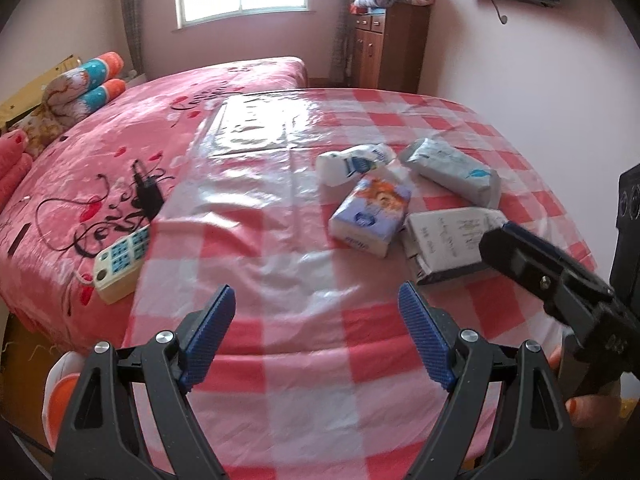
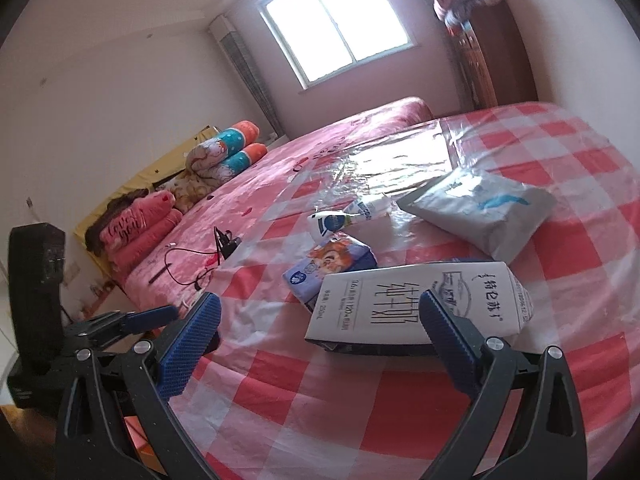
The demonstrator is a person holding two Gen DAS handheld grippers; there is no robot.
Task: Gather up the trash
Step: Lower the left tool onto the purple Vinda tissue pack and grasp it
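Note:
Four pieces of trash lie on the red-and-white checked tablecloth [image 1: 304, 360]: a white milk carton [image 1: 444, 240], a blue tissue pack [image 1: 370, 216], a grey-white pouch [image 1: 452, 170] and a small white bottle [image 1: 352, 162]. My left gripper [image 1: 316, 312] is open and empty above the cloth, short of the trash. My right gripper [image 2: 320, 320] is open, with the milk carton [image 2: 416, 308] just beyond its fingertips. The tissue pack [image 2: 332, 264], pouch [image 2: 480, 212] and bottle [image 2: 340, 220] lie farther off. The right gripper also shows in the left wrist view [image 1: 520, 256].
A bed with a pink cover [image 1: 100, 168] adjoins the table on the left, with a remote [image 1: 122, 256], a charger and cable [image 1: 146, 190] and pillows [image 1: 80, 84]. A wooden cabinet [image 1: 388, 44] stands at the back wall. A black speaker [image 1: 628, 232] is at right.

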